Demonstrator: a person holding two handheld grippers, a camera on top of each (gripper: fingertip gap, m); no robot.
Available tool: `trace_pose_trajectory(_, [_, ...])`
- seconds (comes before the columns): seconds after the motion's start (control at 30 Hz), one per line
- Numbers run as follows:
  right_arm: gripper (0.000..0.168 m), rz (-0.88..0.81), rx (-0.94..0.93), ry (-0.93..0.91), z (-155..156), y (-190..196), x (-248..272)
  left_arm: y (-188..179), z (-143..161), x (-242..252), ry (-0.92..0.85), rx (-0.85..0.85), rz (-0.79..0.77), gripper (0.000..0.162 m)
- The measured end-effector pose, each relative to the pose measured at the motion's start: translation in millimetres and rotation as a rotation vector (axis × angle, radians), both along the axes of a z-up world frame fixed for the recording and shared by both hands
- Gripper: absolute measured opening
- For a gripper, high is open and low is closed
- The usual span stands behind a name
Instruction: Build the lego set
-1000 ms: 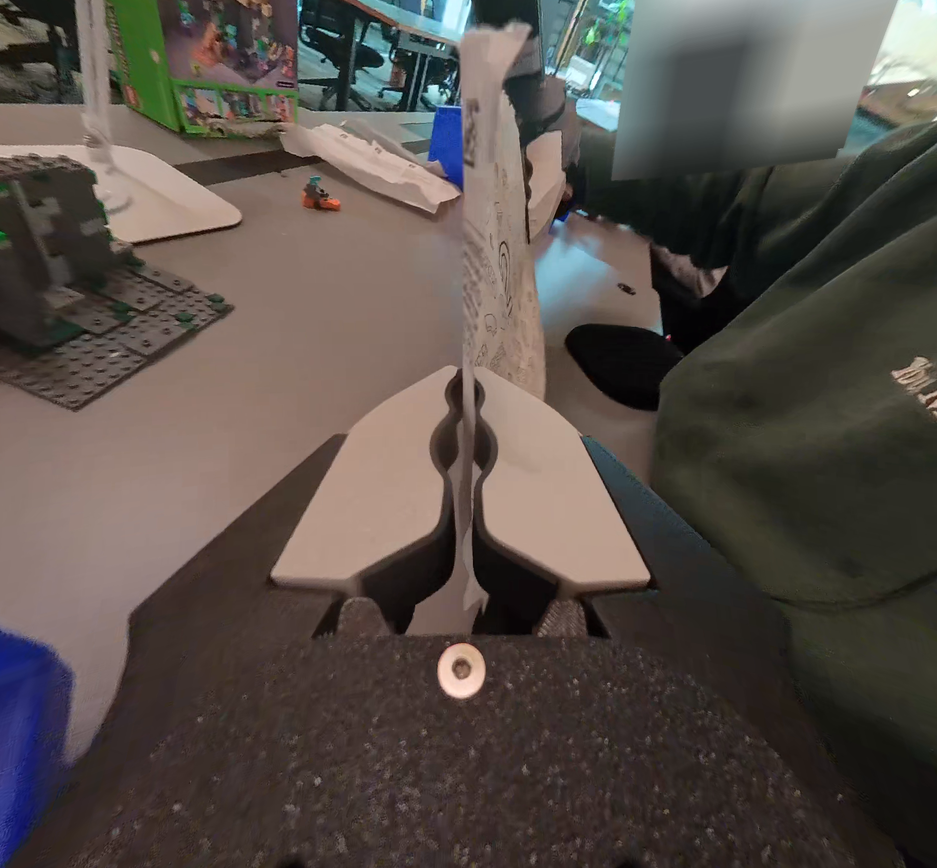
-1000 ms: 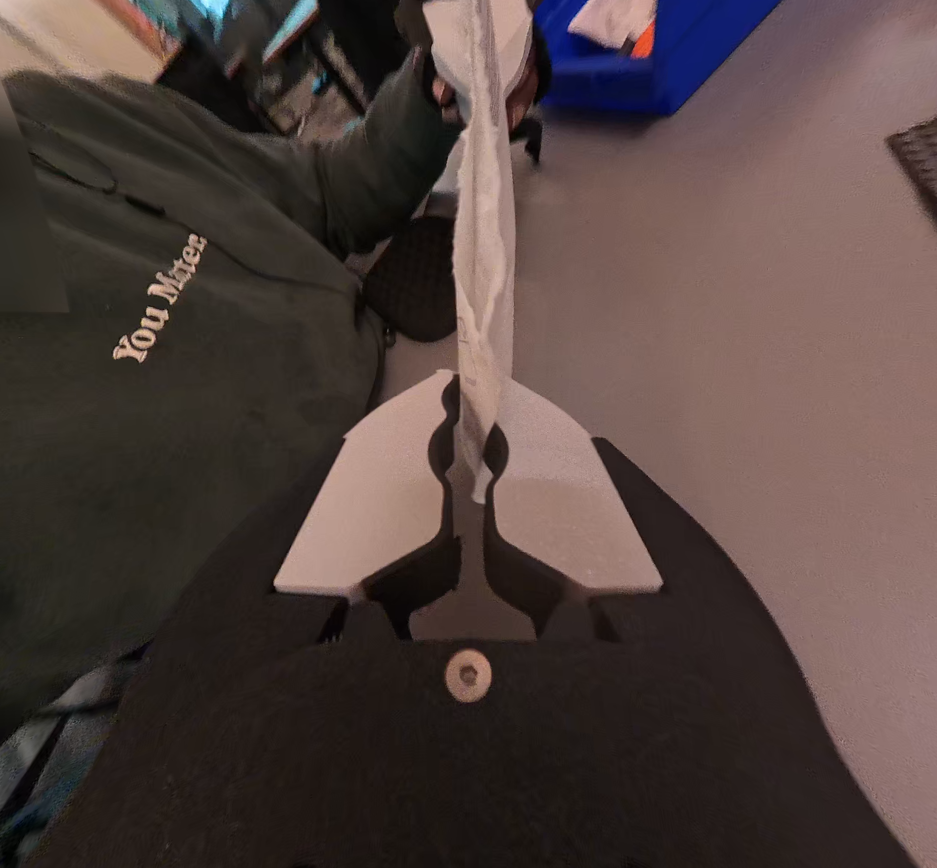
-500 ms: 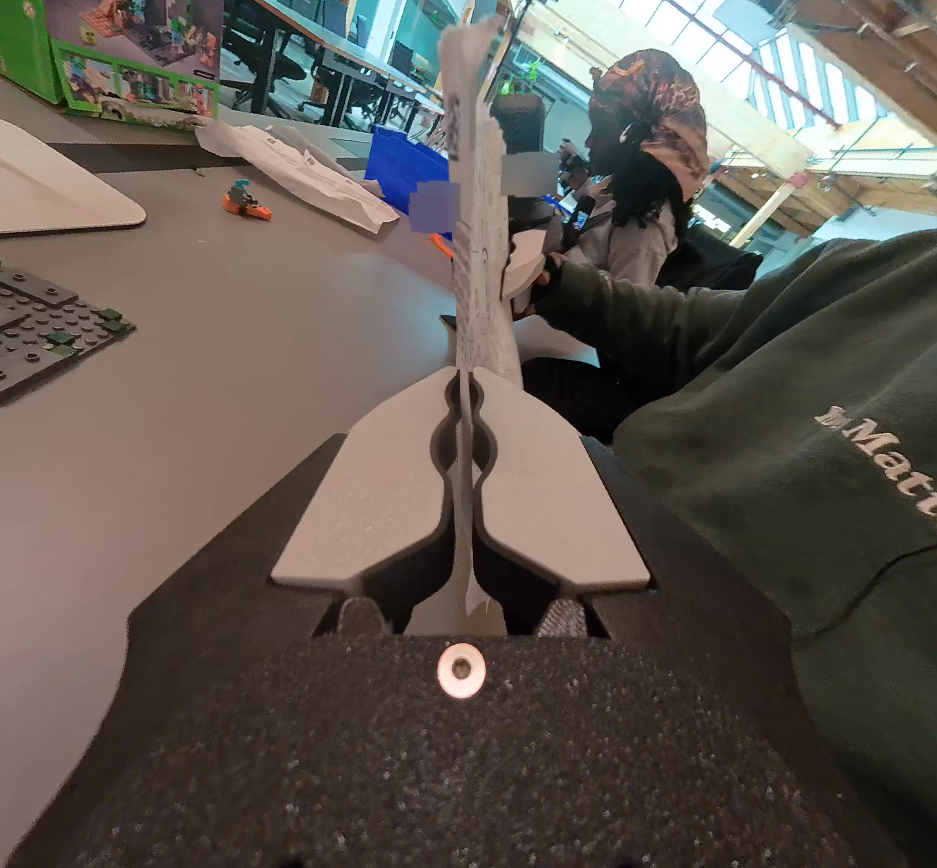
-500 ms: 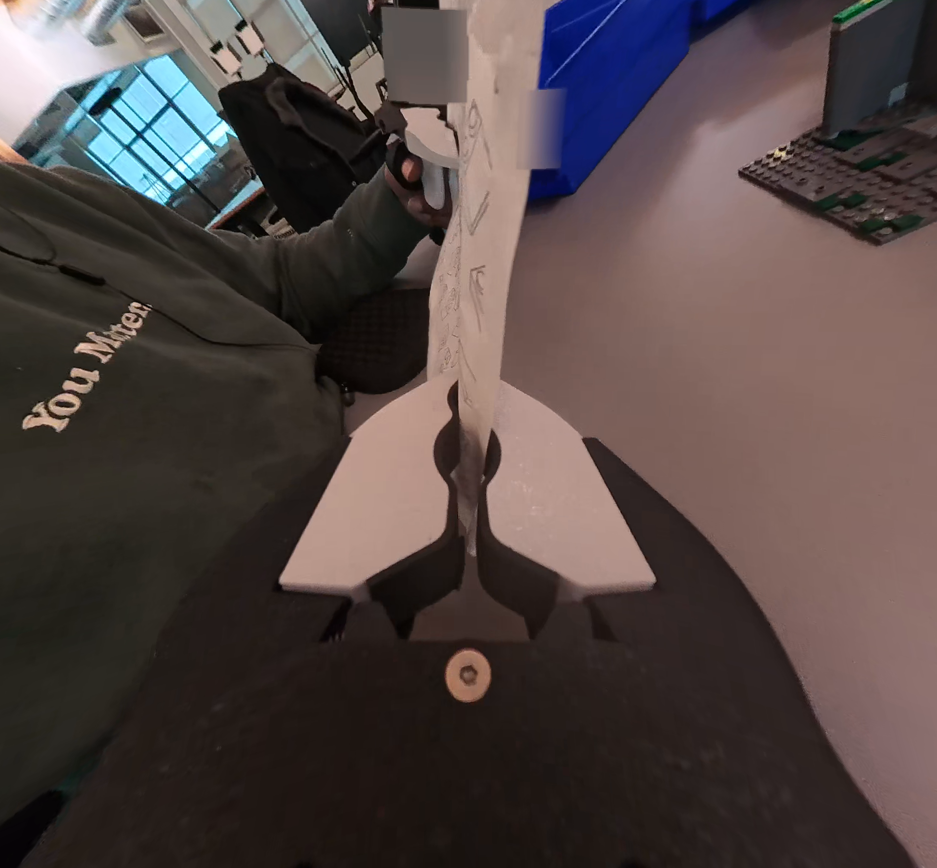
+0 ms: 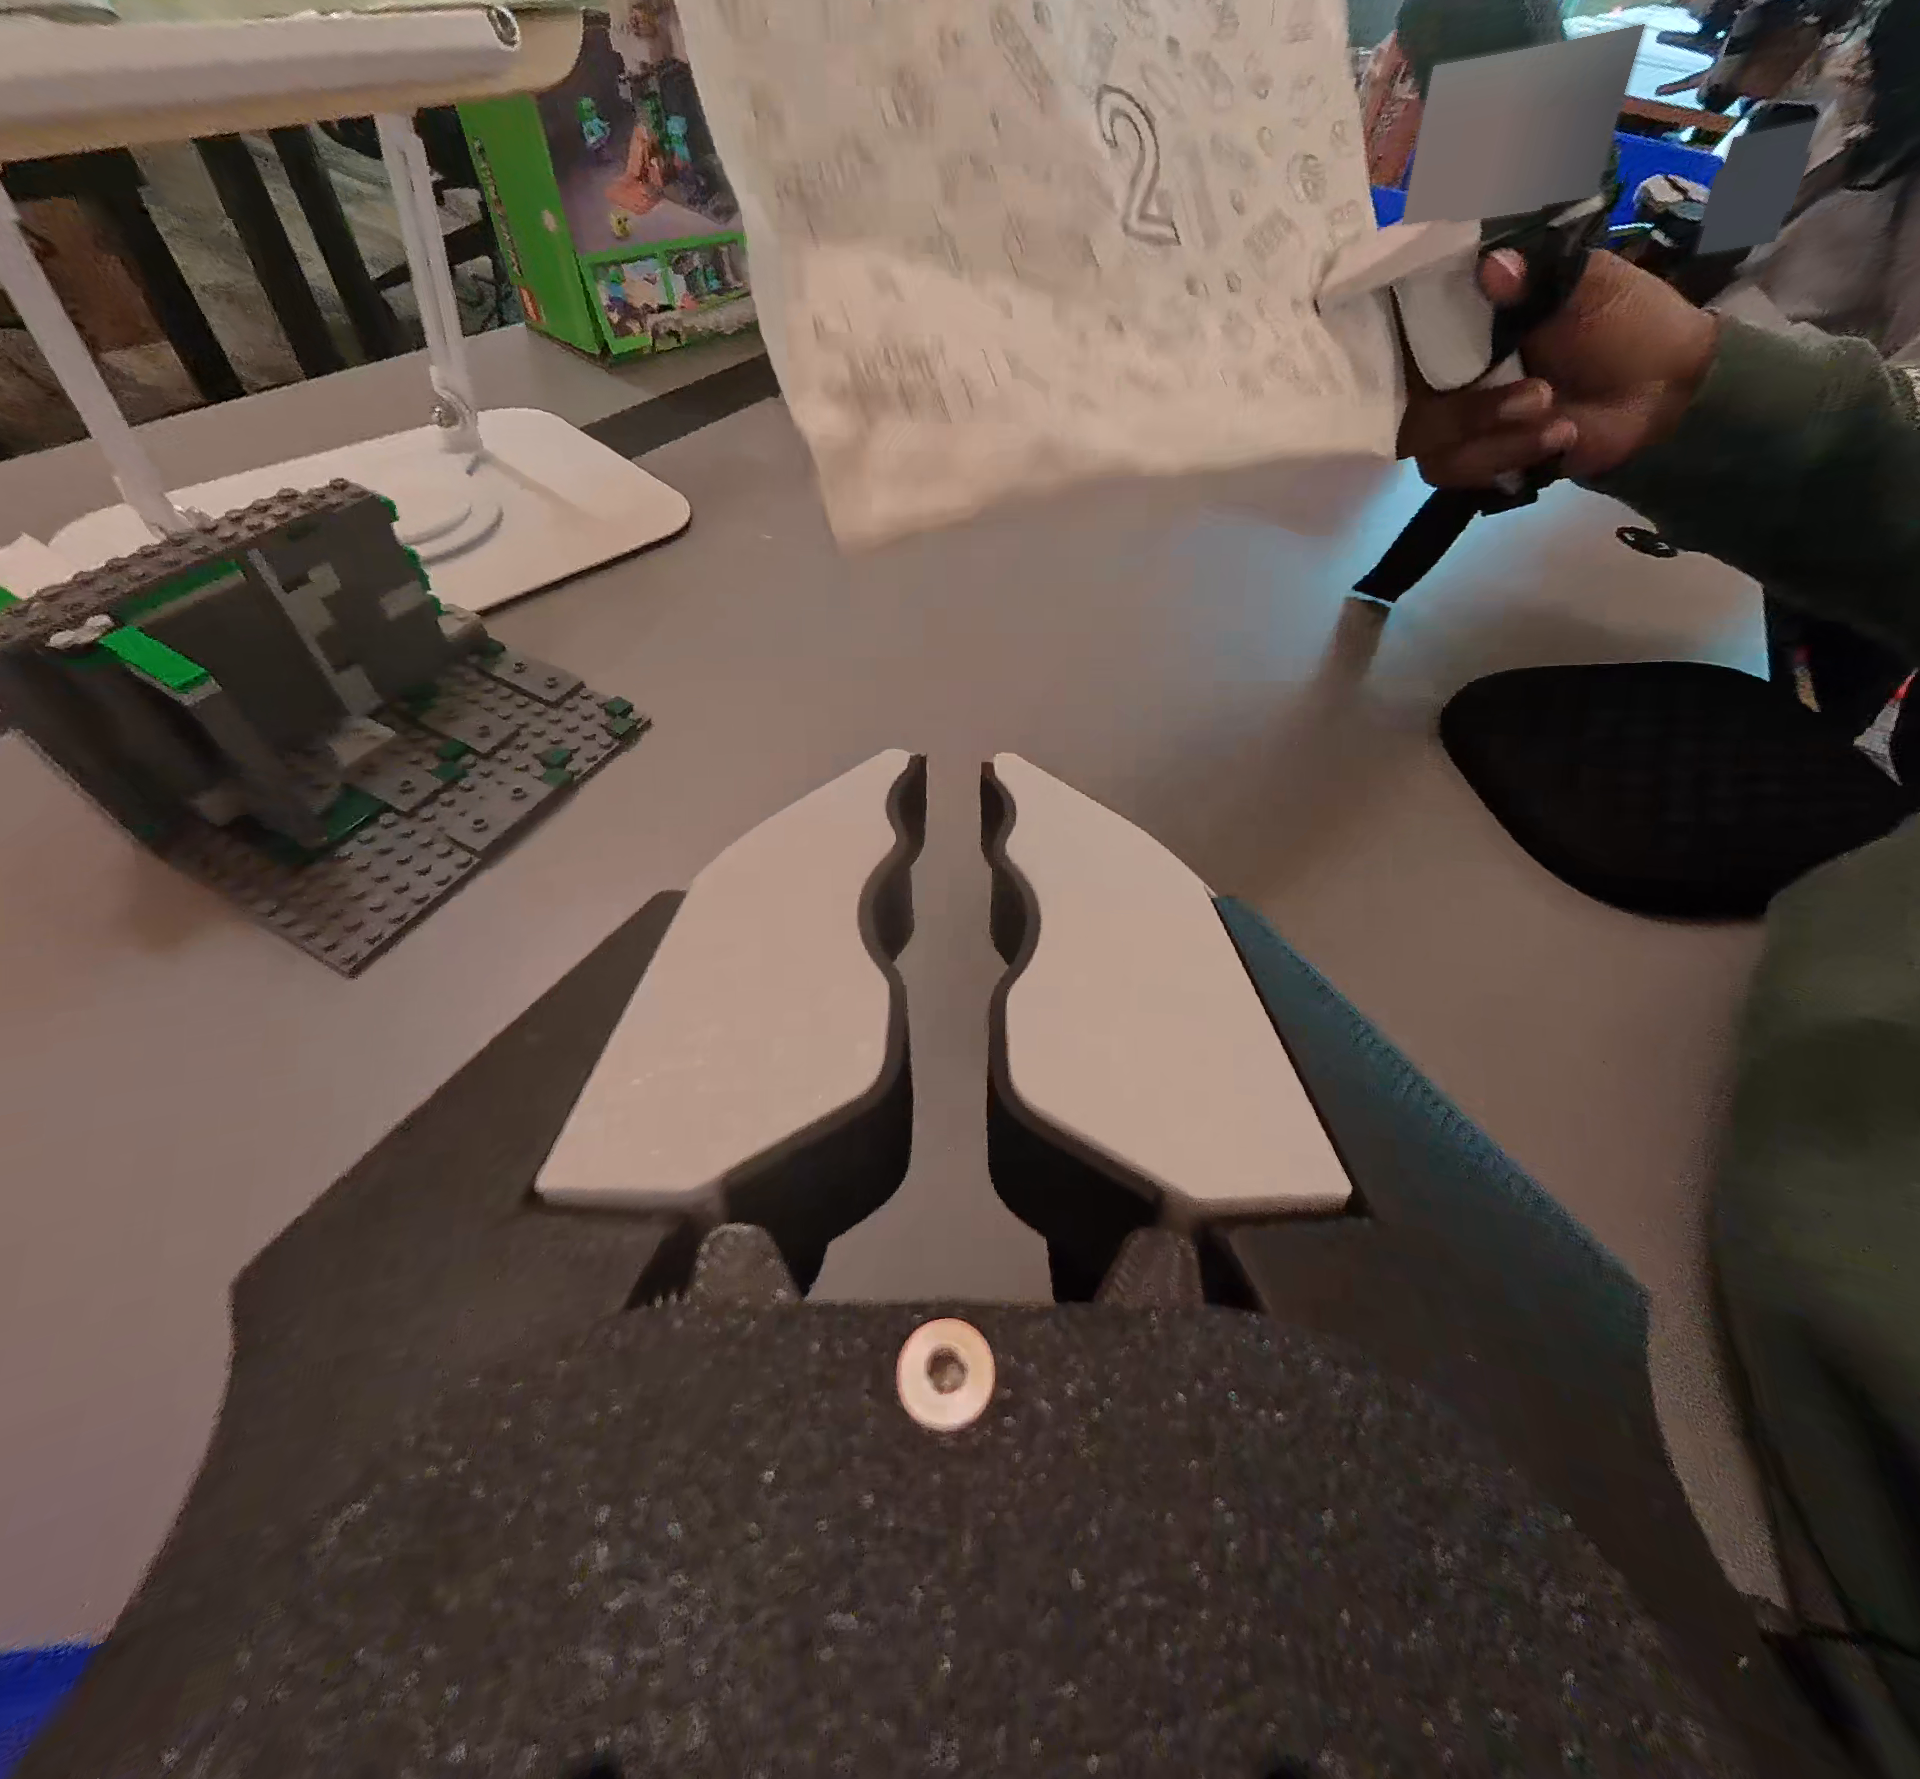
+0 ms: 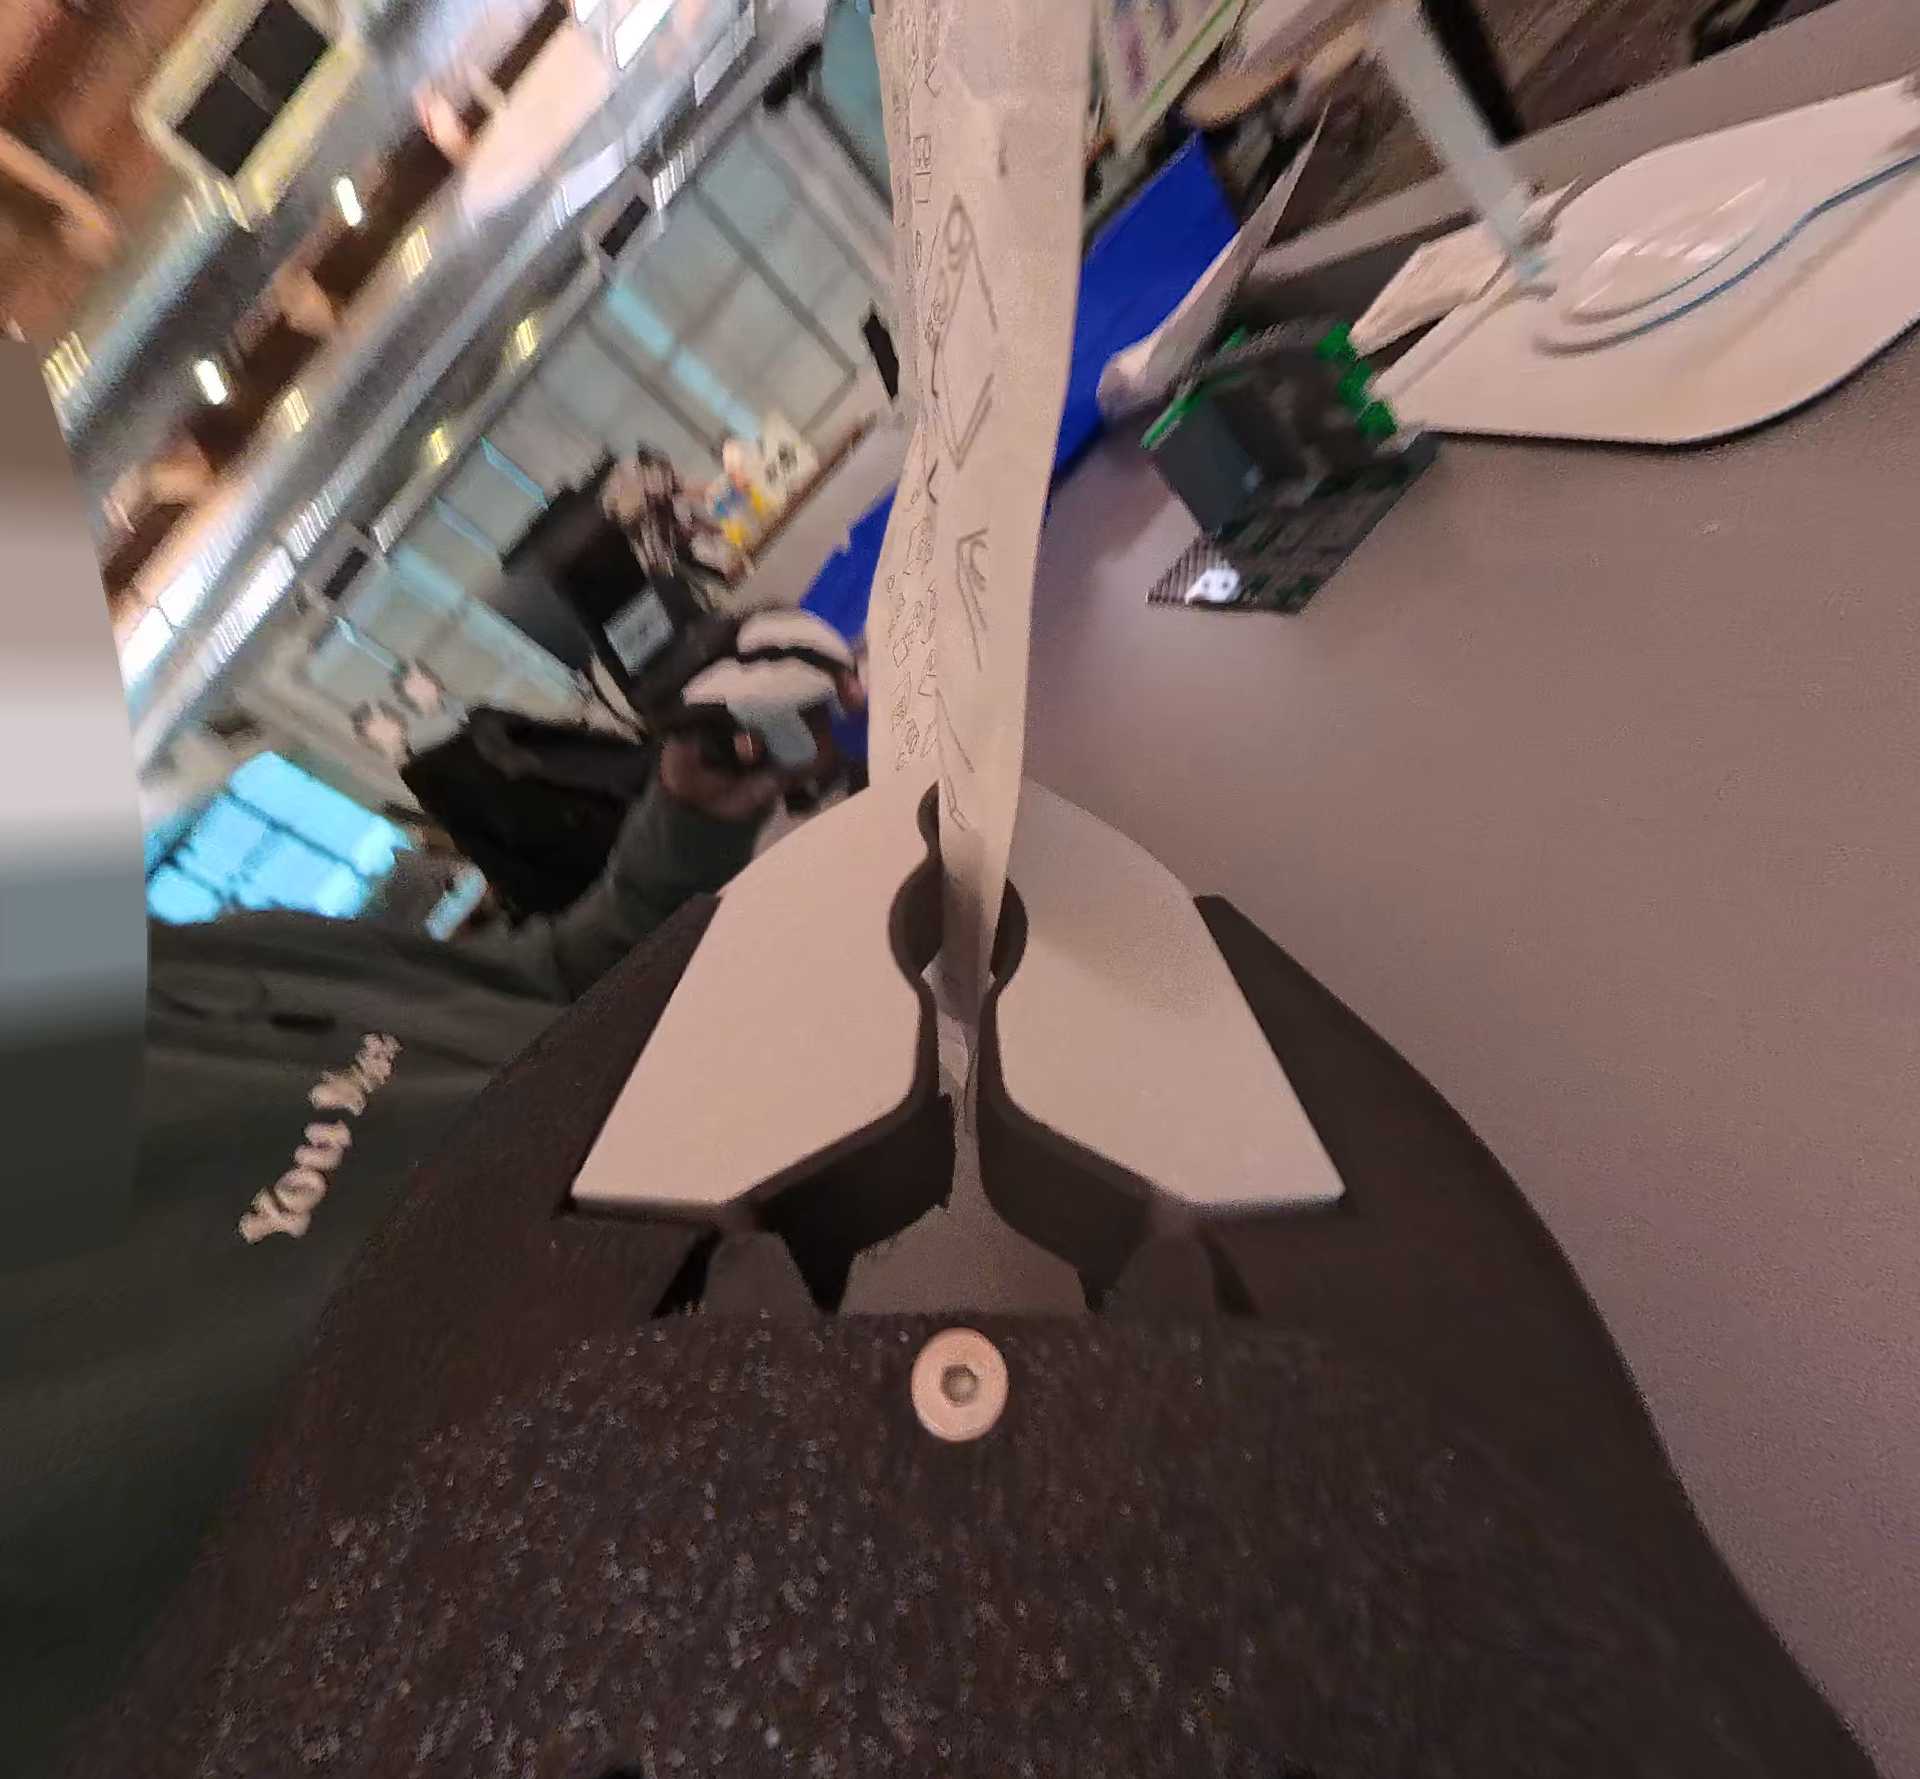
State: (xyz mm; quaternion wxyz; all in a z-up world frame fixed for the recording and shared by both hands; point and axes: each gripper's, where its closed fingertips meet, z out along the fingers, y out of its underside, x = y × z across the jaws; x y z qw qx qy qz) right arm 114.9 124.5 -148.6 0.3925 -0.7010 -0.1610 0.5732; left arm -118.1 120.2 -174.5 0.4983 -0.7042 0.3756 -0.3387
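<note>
Both wrist views low over table, sharing bag.

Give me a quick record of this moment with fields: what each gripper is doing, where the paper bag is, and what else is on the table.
left gripper: open, empty, above the grey table
right gripper: shut on the paper bag
paper bag: printed white, held in the air by one edge, clear of the table
lego build: grey and green, on a studded baseplate, left of the left gripper
lego box: green, standing behind
white stand base: behind the build

Left claw parted, right claw clamped.
</note>
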Motion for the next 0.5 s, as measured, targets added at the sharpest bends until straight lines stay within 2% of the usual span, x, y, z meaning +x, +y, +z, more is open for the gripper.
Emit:
trace_pose_trajectory(0.1, [0.0,-0.127,-0.066,0.161,9.5,16.0,31.0,-2.9,1.7,5.5,-0.017,0.003,-0.015,0.008])
trace_pose_trajectory(0.23, [0.0,-0.338,-0.123,0.269,6.6,41.5,76.0,-4.6,-5.7,8.7,-0.016,-0.011,-0.026,0.007])
trace_pose_trajectory(0.4, [0.0,-0.664,-0.212,0.415,-10.9,75.2,147.5,-9.2,-14.4,11.1,-0.003,-0.024,-0.047,0.005])
trace_pose_trajectory(0.5, [0.0,-0.797,-0.244,0.449,-28.0,87.9,179.2,-12.0,-18.5,12.7,0.004,-0.03,-0.062,0.005])
